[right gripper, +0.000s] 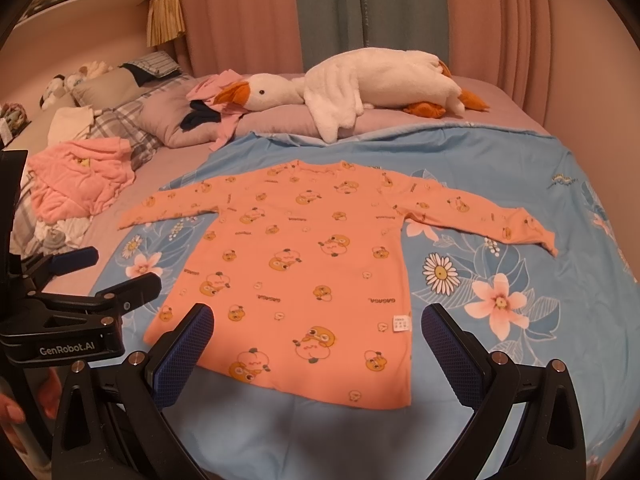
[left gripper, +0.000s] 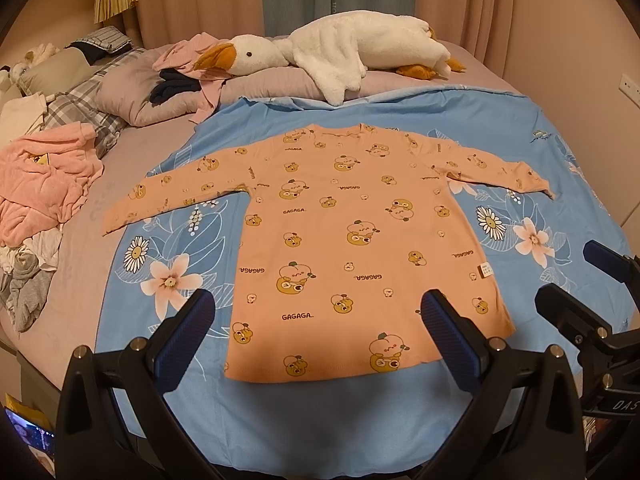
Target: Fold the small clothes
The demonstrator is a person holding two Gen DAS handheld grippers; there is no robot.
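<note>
**Shirt spread flat, 0 folds made**

Taken from left to right with the orange shirt (left gripper: 352, 240) as landmark: well to its left, a crumpled pink garment (left gripper: 44, 176) is seen on a heap of other loose clothes (left gripper: 28, 276), none of them folded. The shirt itself is laid flat on the blue floral sheet (left gripper: 180, 240) of the bed, neckline away, hem nearest, both sleeves stretched out sideways. No crease or fold is visible in it. Beyond its collar, a white goose plush (left gripper: 344, 52) is lying across the pillows.

The left hand-held gripper (left gripper: 318, 330) is held just short of the hem, jaws spread wide and nothing between them. To the right of it, the right hand-held gripper (right gripper: 318, 330) is likewise held wide apart and empty near the hem's right part.

The task is judged to be at its start for this garment: spreading is done, while the sleeve folds, body folds and the heap at the left remain.
</note>
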